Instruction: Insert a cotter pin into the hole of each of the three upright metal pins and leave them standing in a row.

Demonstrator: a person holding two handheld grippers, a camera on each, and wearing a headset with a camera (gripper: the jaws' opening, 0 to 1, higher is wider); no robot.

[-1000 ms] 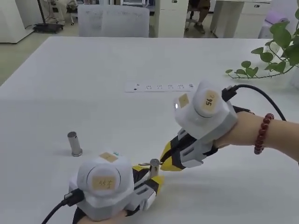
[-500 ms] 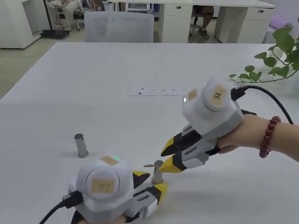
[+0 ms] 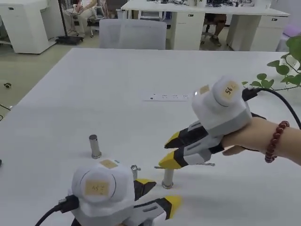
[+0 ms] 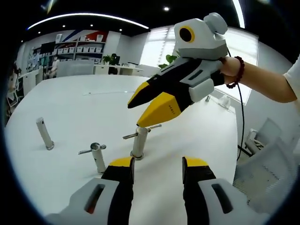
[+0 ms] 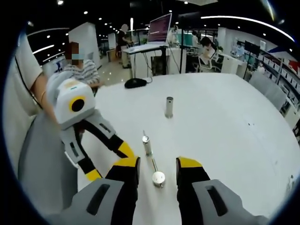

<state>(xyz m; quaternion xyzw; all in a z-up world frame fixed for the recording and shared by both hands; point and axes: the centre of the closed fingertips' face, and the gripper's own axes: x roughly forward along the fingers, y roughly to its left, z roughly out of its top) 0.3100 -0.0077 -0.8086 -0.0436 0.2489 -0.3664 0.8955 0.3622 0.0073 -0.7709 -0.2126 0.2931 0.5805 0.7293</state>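
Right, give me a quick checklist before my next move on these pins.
1. The end pin below the right claw carries a cotter pin: ok.
2. The middle pin carries one too: ok.
3. The third pin, standing apart, carries one: not ok, it is bare.
4. All three upright, roughly in a row: ok.
5. The right claw and left claw are open and empty: ok.
6. Spare cotter pin within reach: cannot tell.

**Both grippers spread around the middle pin**

My right gripper (image 3: 167, 151) hovers, jaws apart, at 12 o'clock of a metal pin (image 3: 168, 178) with a cotter pin (image 3: 159, 166) through it. My left gripper (image 3: 163, 193), also spread, lies at its 7 o'clock. A bare pin (image 3: 95, 146) stands well apart at 10 o'clock.
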